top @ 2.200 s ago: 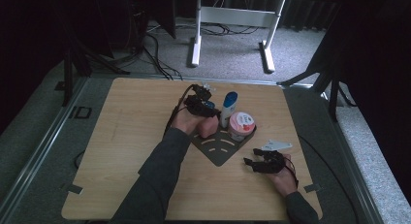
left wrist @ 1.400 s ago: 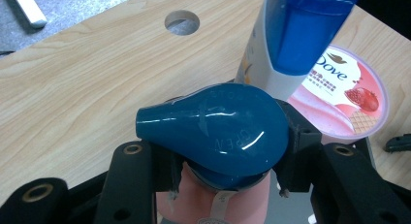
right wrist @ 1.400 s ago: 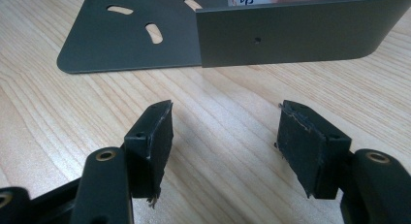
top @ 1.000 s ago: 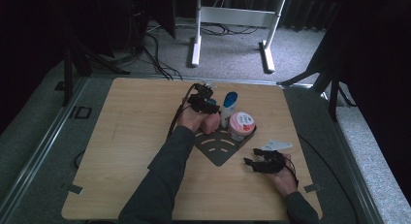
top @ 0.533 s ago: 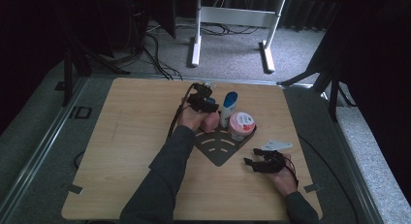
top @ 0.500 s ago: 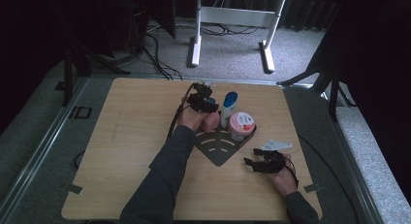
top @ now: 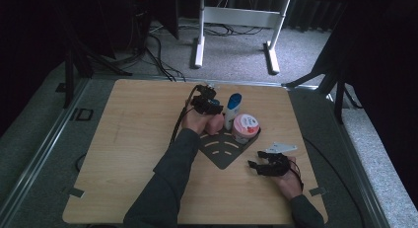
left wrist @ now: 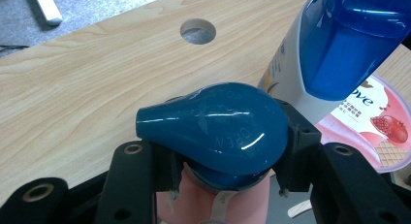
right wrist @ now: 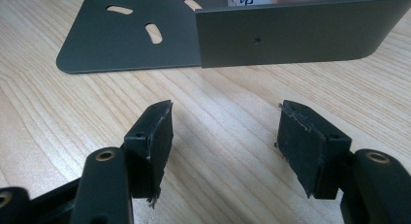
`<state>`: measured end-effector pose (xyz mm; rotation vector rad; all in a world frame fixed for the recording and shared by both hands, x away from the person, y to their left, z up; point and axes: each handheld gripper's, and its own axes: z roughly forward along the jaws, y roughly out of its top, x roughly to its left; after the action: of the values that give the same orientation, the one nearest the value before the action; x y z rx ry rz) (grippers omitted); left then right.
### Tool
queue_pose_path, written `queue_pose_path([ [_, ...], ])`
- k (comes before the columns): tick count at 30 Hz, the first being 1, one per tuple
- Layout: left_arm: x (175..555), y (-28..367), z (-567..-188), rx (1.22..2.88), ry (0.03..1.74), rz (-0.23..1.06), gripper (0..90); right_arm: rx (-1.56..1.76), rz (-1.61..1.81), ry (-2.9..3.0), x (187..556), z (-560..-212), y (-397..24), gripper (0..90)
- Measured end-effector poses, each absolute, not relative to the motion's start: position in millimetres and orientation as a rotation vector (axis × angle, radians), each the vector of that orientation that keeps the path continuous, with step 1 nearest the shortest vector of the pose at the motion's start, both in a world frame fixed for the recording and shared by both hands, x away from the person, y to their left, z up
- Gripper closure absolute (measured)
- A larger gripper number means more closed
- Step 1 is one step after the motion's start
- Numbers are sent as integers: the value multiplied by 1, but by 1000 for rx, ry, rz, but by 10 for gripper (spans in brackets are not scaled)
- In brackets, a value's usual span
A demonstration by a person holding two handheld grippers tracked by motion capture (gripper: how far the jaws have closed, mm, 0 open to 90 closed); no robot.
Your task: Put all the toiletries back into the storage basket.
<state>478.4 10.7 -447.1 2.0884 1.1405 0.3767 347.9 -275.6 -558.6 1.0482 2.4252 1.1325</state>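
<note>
pink bottle (left wrist: 228,200) with the teal cap (left wrist: 213,129) sits clamped in your left gripper (left wrist: 228,161), standing on the dark metal tray (top: 224,149) just beside the white bottle with the blue cap (top: 231,109) and the round pink tub (top: 245,127). your right gripper (right wrist: 223,146) rests released on the wooden table (top: 128,139), jaws apart, nothing between them.

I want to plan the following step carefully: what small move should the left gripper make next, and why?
Probably a slow, straight lift. The left gripper is closed on the pink bottle with the dark blue teardrop cap, which stands upright close beside the white tube with the blue cap and the round pink Dove tub on the dark grey metal rack. Tilting sideways could knock those neighbours.
</note>
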Motion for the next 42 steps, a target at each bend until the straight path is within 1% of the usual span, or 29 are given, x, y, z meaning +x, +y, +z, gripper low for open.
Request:
queue_pose_path([
  [10, 477, 9, -447, 2107, 1117, 389, 525, 1045, 1129, 2425, 348, -559, -275, 372],
  [28, 476, 11, -448, 2095, 1136, 371, 513, 1044, 1129, 2425, 348, -559, -275, 370],
  [31, 476, 12, -448, 2097, 1132, 350, 481, 1044, 1129, 2425, 348, -559, -275, 370],
  [36, 474, 8, -449, 2121, 1121, 365, 413, 1043, 1129, 2425, 348, -559, -275, 369],
  [37, 473, 7, -449, 2140, 1121, 374, 384, 1043, 1129, 2425, 348, -559, -275, 369],
  [42, 469, 11, -450, 2169, 1126, 375, 334, 1043, 1128, 2426, 348, -559, -275, 369],
])
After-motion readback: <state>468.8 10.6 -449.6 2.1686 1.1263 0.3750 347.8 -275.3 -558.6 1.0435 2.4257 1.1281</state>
